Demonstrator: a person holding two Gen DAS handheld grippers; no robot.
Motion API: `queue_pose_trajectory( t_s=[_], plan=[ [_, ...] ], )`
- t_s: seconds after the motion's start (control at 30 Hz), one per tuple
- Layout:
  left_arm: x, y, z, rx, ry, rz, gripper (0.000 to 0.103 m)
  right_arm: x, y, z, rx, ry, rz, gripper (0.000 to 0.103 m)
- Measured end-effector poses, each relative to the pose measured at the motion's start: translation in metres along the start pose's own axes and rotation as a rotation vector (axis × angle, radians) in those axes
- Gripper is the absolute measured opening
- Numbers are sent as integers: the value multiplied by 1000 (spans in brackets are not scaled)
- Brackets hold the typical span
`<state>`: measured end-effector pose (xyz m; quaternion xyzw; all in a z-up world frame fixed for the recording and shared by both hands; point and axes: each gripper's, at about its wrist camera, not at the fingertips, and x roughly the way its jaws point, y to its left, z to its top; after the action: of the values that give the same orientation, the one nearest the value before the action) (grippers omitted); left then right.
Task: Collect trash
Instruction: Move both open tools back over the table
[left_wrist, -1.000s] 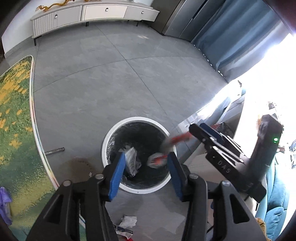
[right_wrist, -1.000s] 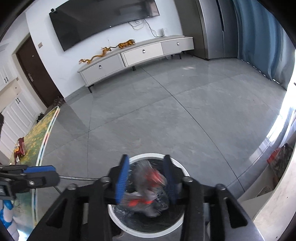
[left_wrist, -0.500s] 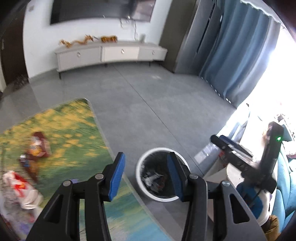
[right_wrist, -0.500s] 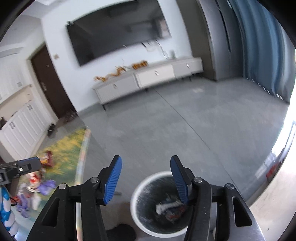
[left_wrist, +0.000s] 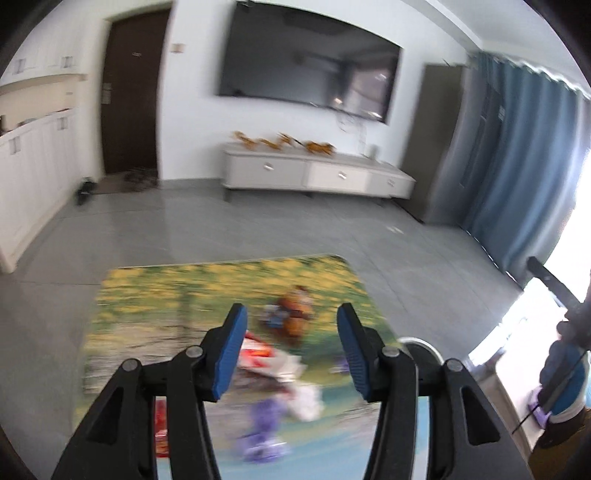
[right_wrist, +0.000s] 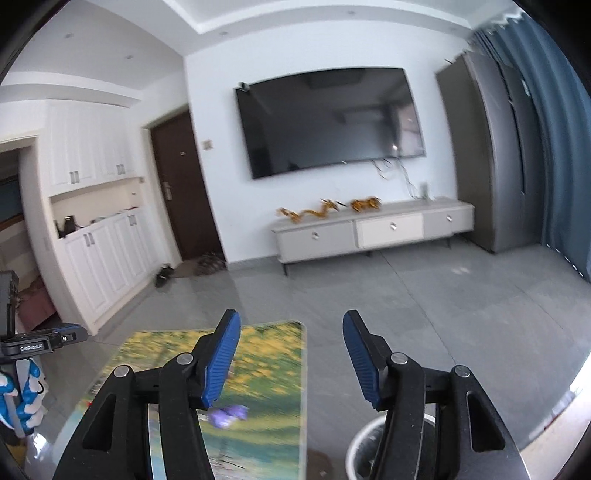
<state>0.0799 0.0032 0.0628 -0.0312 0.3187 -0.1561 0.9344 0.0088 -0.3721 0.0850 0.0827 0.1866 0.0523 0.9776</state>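
- Living room: grey tile floor (right_wrist: 424, 314), wall TV (right_wrist: 328, 122), low white cabinet (right_wrist: 373, 230) at the far wall, blue curtain (left_wrist: 517, 166) at right.
- Left gripper (left_wrist: 291, 347): jaws apart, just been opening a little, nothing between the pads; aimed down over the flower-print mat (left_wrist: 166, 295).
- Right gripper (right_wrist: 291, 360): jaws apart, just been opening, empty; pointed more level, toward the far wall.
- Trash on the mat, motion-blurred: red-and-white wrapper (left_wrist: 266, 356) just beyond the left finger, white crumpled piece (left_wrist: 306, 398) nearer, purple scrap (left_wrist: 262, 421) nearest, brown packet (left_wrist: 295, 314) farther out.
- White-rimmed bin (right_wrist: 364, 443) on the floor right of the mat, low behind the right gripper's right finger; rim edge also visible in the left wrist view.
- Key relation: litter lies straight ahead of and below the left gripper; from the right gripper only the purple scrap shows, low and left behind the left finger. Left hand judged nearer to the pile.
- Long axes unreadable in the blur; red-and-white wrapper seems to run left-near to right-far.
- Next step, judged: descend with the left, close on one piece, carry right to the bin.
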Motion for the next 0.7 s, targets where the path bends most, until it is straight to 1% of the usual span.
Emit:
queue_pose_trajectory(
  t_s=[0.13, 0.27, 0.33, 0.43, 0.53, 0.7],
  plan=[
    [-36, 61, -8, -38, -50, 90, 53, 0, 35, 11, -44, -14, 35, 56],
    [-56, 107, -21, -90, -74, 134, 54, 3, 64, 17, -88, -15, 59, 56],
    [-64, 123, -28, -108, -82, 152, 54, 6, 76, 19, -105, -10, 66, 56],
    [-62, 145, -39, -146, -78, 144, 54, 8, 94, 16, -125, 0, 72, 56],
    [-57, 164, -51, -157, -65, 145, 54, 13, 106, 12, -134, 17, 74, 57],
    [-34, 184, -68, -187, -5, 102, 55, 31, 127, 5, -135, 64, 76, 57]
  ],
)
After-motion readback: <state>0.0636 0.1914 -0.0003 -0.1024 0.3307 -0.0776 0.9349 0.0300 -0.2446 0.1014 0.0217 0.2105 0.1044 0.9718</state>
